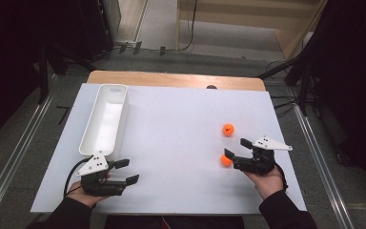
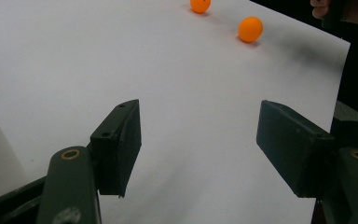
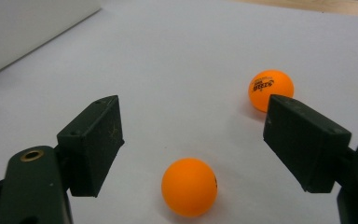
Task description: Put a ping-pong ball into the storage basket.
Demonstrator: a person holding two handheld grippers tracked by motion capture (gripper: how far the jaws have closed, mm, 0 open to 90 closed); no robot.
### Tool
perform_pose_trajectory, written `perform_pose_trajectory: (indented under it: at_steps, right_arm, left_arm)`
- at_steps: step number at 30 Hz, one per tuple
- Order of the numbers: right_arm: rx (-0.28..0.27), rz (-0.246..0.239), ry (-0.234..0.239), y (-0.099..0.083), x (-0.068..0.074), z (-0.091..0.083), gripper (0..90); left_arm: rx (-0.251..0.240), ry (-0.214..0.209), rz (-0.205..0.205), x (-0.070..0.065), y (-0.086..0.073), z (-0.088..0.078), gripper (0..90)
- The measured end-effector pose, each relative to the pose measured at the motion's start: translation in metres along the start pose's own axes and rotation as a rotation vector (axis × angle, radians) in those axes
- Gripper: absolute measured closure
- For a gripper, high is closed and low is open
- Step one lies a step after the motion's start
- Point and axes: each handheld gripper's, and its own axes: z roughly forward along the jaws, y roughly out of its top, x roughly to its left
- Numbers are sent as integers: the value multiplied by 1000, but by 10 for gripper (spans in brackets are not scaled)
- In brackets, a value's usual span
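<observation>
Right gripper (image 3: 191,140) sits low in the right gripper view, jaws spread wide and gripping nothing, with the near orange ball (image 3: 189,186) lying on the white sheet (image 3: 177,70) between them at bottom centre. In the high view that ball (image 1: 226,160) shows at centre right, just off the tips of the right gripper (image 1: 236,150). Here's the risk, as I judge it: a round, light ball on a smooth sheet, and if one jaw reaches it first, it rolls off. Close off-centre and it may squirt out.

Further up and right, the second ball (image 3: 270,89) peeks out behind the right jaw, near enough to get knocked on a wide sweep.

Left gripper (image 1: 124,171), lower left in the high view, is also wide open and empty, well clear. Beyond it the white bin (image 1: 121,102) lies along the left side; open sheet between, nothing blocking the way.
</observation>
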Motion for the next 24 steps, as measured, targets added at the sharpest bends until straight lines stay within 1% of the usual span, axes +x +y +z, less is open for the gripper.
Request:
perform_pose_trajectory:
  at_steps: [1, 2, 3, 8, 10, 14, 16, 24]
  right_arm:
    - [-7, -6, -2, 1, -1, 1, 183]
    - [-8, 0, -5, 2, 0, 2, 183]
    - [-9, -11, -10, 4, -1, 2, 183]
    - [-18, -2, -18, 9, -2, 7, 183]
    - [-19, -7, -19, 10, -3, 8, 183]
    - [-7, -1, -20, 10, -3, 10, 183]
    - [-6, -17, -21, 9, -3, 11, 183]
    - [9, -10, -9, 5, -3, 13, 187]
  left_arm:
    - [6, 2, 0, 0, 0, 0, 314]
    - [5, 2, -1, 0, 0, 0, 314]
    - [3, -2, -3, 0, 0, 0, 314]
    - [1, -6, -1, 0, 0, 1, 314]
    - [1, -3, -11, 0, 0, 0, 314]
    - [1, -3, -10, 0, 0, 1, 314]
    - [0, -6, -8, 0, -1, 1, 314]
    - [3, -6, -10, 0, 0, 0, 314]
